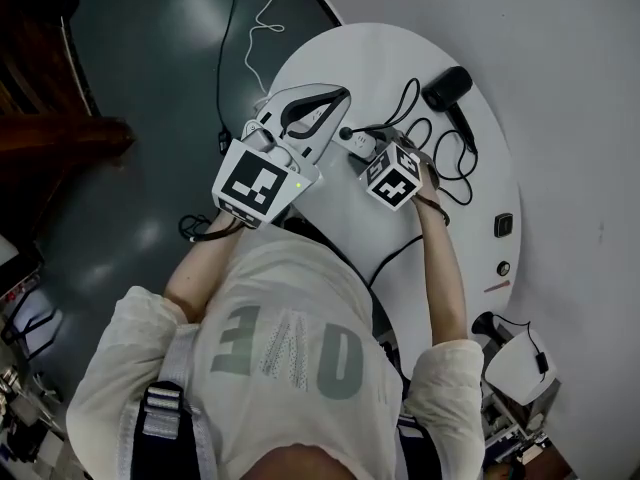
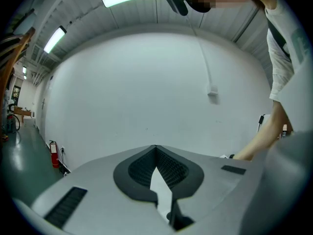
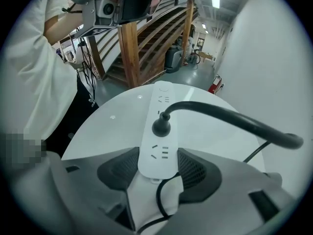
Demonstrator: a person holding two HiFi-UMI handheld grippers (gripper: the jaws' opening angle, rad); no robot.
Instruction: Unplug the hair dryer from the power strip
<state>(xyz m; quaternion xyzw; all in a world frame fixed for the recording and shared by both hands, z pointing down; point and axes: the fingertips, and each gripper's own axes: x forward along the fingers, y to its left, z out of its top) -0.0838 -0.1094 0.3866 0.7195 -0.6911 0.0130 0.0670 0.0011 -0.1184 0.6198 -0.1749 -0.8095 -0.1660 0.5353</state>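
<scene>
A white power strip (image 3: 164, 99) lies on the round white table (image 3: 110, 126). A black plug (image 3: 161, 126) sits in its middle socket, and its thick black cord (image 3: 230, 116) runs off to the right. My right gripper (image 3: 157, 168) points steeply down, with its pads against both sides of the strip's near end. In the head view the strip (image 1: 358, 143) lies mid-table just ahead of the right gripper (image 1: 375, 156), and the black hair dryer (image 1: 447, 88) lies at the far right. My left gripper (image 1: 335, 96) hovers left of the strip, shut and empty (image 2: 155, 148), facing the wall.
The dryer's cord loops on the table (image 1: 400, 48) between dryer and strip. A wooden staircase (image 3: 142, 43) stands beyond the table. Cables trail on the dark floor (image 1: 262, 18). Small fittings sit on the white surface at the right (image 1: 503, 224).
</scene>
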